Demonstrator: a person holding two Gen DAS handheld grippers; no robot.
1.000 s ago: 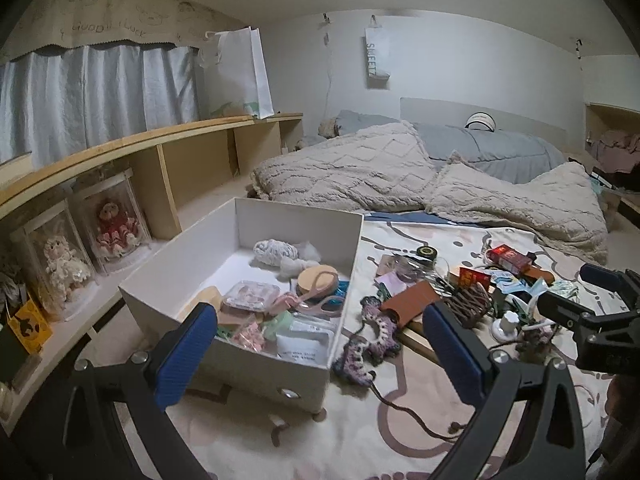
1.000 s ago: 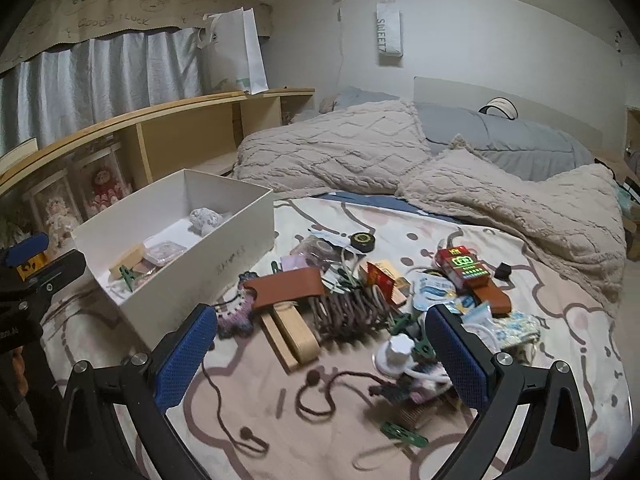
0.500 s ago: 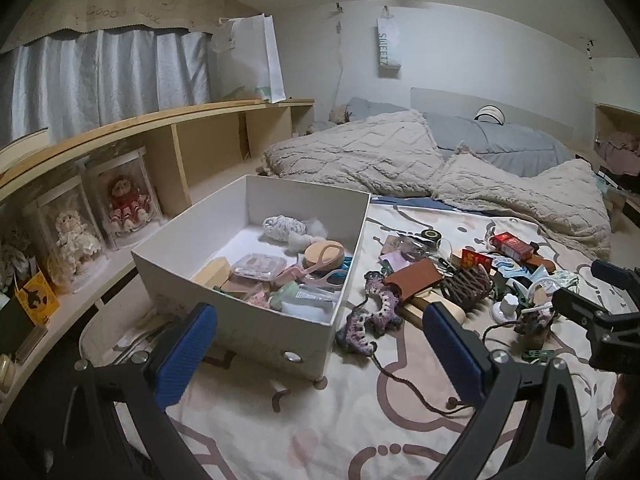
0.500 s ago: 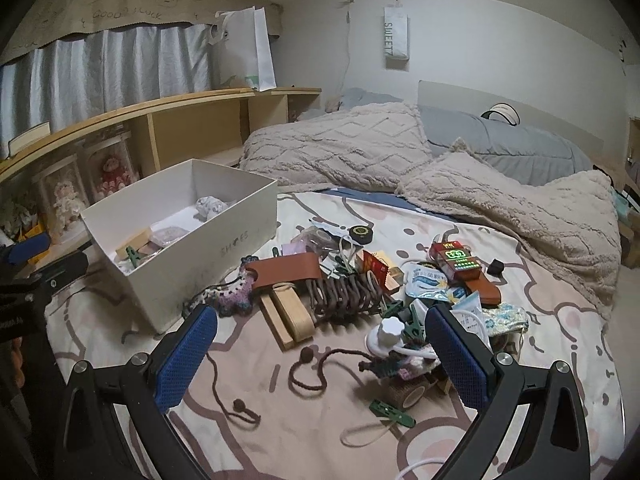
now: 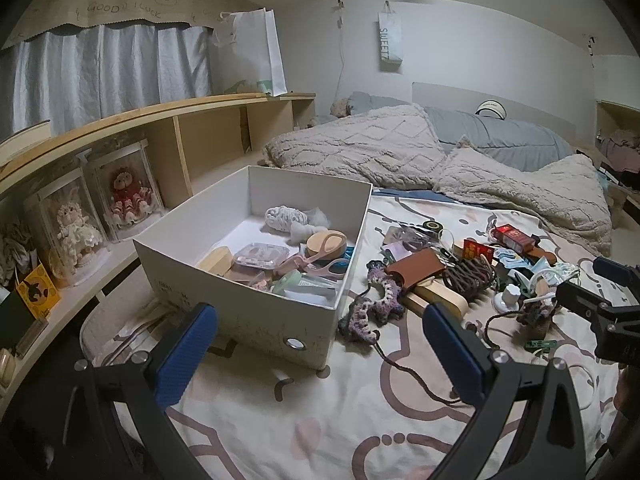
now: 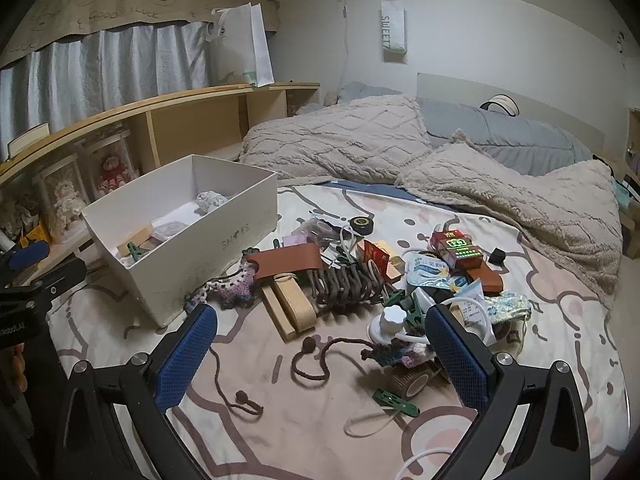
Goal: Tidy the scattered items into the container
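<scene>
Scissors [image 5: 324, 258] in box [image 5: 256, 322] visible from left only; both claws [image 5: 318, 354] [image 6: 320, 354] apart, empty.

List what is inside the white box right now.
Inside the white box: a pale yarn ball, a clear plastic case, pink-handled scissors, a wooden block. Items beneath them and behind the near wall are hidden.

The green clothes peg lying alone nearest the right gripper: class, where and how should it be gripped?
Grip the green clothes peg across its narrow middle, coming straight down with the right gripper. It lies flat on the bedspread, apart from the pile, so the jaws can straddle its long sides.
</scene>
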